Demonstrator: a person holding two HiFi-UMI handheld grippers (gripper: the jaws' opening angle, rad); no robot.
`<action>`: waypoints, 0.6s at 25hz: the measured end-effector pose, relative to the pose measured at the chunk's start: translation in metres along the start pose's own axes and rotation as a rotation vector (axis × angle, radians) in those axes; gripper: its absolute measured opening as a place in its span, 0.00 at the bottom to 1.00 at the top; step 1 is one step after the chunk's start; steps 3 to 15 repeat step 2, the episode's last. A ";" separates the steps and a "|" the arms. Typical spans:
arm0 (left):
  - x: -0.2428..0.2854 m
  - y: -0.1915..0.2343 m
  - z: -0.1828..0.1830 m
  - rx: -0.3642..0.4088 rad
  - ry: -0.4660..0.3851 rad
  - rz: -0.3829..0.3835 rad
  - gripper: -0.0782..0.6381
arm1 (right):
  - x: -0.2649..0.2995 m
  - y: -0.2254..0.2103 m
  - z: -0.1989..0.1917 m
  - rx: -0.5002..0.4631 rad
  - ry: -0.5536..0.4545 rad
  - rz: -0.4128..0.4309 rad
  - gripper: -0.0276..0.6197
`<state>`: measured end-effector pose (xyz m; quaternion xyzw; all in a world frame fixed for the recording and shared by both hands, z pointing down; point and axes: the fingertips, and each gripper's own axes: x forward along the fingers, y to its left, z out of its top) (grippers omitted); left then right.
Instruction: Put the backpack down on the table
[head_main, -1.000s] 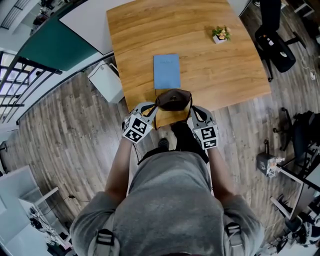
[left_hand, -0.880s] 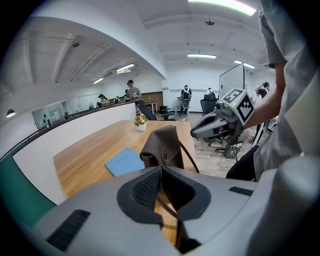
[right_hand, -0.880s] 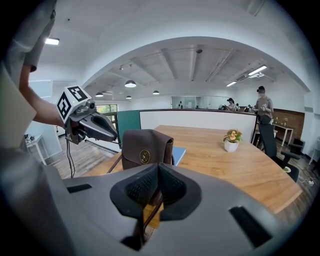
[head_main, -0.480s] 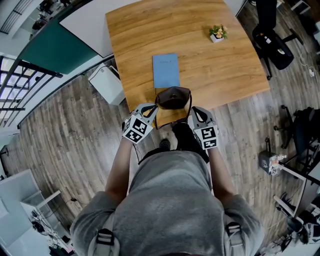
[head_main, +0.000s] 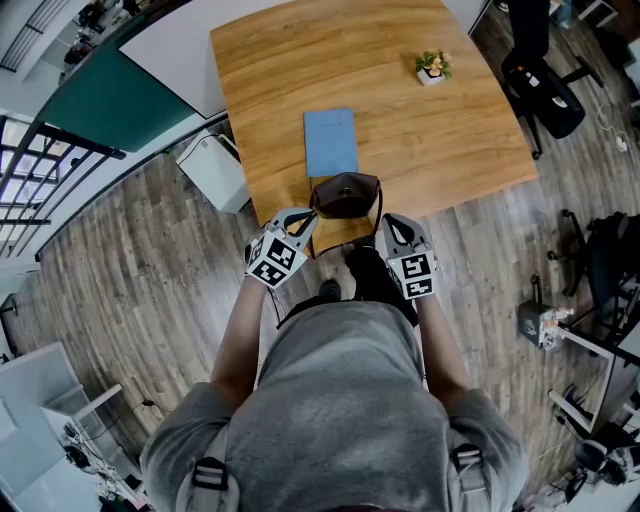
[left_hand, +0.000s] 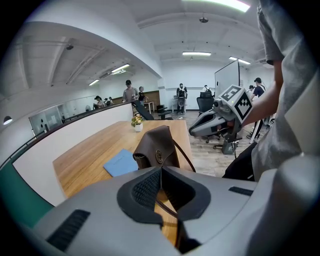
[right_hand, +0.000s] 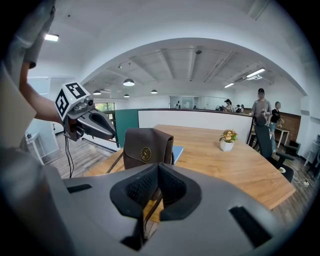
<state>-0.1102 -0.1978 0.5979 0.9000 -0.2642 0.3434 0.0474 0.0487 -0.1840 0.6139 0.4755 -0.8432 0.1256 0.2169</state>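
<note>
Backpack (head_main: 346, 195) is small, dark brown leather, with round gold flap emblem.

Left tool (head_main: 303, 224) and right tool (head_main: 387, 228) held side by side ahead of torso (head_main: 340, 400), both angled forward and down; jaws of each closed tight, each pinching a backpack strap (left_hand: 184, 156); left forearm (head_main: 235, 335) and right forearm (head_main: 442, 340) bare, extended, roughly parallel.

You find no readable text: gold emblem (right_hand: 145, 153) on backpack (right_hand: 156, 142) too small, print on blue booklet (head_main: 331, 142) too faint.
</note>
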 end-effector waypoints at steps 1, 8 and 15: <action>0.000 -0.001 0.000 0.001 0.000 -0.001 0.15 | -0.001 0.000 0.000 -0.001 0.003 -0.001 0.05; -0.001 -0.002 0.000 0.002 0.001 -0.001 0.15 | -0.002 0.000 -0.001 -0.002 0.004 -0.001 0.05; -0.001 -0.002 0.000 0.002 0.001 -0.001 0.15 | -0.002 0.000 -0.001 -0.002 0.004 -0.001 0.05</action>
